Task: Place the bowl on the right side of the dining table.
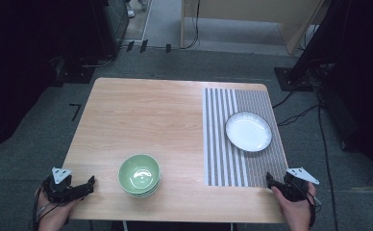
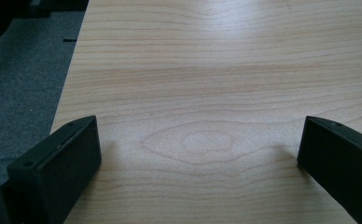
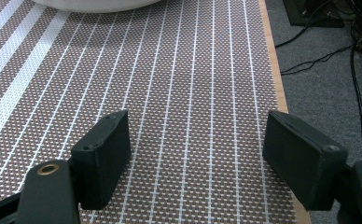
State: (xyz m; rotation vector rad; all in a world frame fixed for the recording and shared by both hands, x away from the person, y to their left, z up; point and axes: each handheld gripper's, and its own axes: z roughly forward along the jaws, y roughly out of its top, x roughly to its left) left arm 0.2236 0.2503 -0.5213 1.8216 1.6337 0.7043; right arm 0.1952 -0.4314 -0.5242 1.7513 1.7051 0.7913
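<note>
A pale wooden table (image 1: 146, 125) stands on grey carpet in a dim room, with dark equipment stands and loose cables around its edges. A striped woven placemat (image 1: 220, 144) covers the table's right part. On the mat, toward its far half, sits a white plate (image 1: 248, 131) with a thin dark rim. On bare wood near the front edge, a little left of centre, sits a stack of green bowls (image 1: 139, 175), open side up.

A person's hands come in from the bottom corners. The left gripper (image 1: 89, 184) rests at the front left corner, jaws spread wide with nothing between them; its own view shows bare wood grain between the two black jaws. The right gripper (image 1: 269, 181) rests at the front right corner, over the near end of the mat, jaws also apart and empty; the plate's near rim (image 3: 95, 5) shows at the top of its view.

The bowls lie to the right of the left gripper, near it and about level with it, well apart from the right gripper. The plate lies straight ahead of the right gripper. So the left hand seems better placed for the bowls, the right for the plate.
</note>
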